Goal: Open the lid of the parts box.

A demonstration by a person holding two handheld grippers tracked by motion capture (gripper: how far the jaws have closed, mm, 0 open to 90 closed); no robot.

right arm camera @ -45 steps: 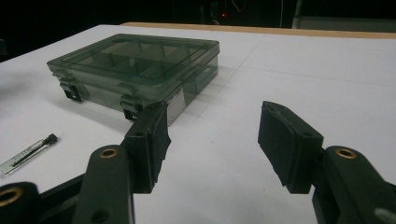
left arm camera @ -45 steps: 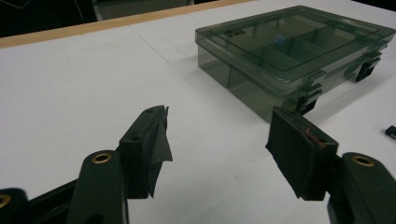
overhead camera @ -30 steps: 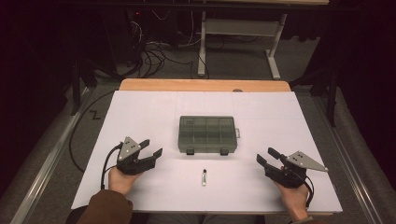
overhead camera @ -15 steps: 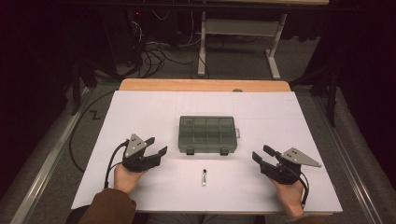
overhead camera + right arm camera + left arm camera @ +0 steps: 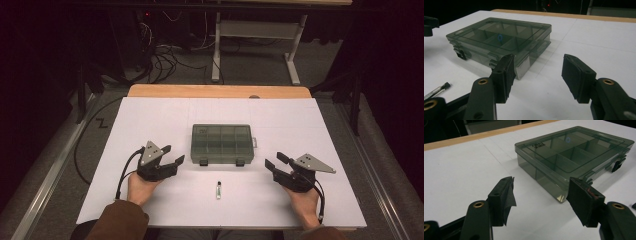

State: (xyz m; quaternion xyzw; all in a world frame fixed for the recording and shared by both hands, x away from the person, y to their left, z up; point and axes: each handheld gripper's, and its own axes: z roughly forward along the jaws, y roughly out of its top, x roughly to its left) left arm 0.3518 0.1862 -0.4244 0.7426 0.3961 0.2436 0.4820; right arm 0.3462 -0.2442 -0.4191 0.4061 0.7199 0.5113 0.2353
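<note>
Holding both tongs, left [image 5: 172,155] and right [image 5: 274,160], apart and empty beside the closed compartment box [image 5: 222,144] mid-tabletop [image 5: 150,115], you risk shoving it if one pad hits first.

Tangled cables [image 5: 160,55] on floor behind white table [image 5: 150,120]

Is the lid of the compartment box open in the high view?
No, the box lies closed, its lid flat and both front latches down.
</note>
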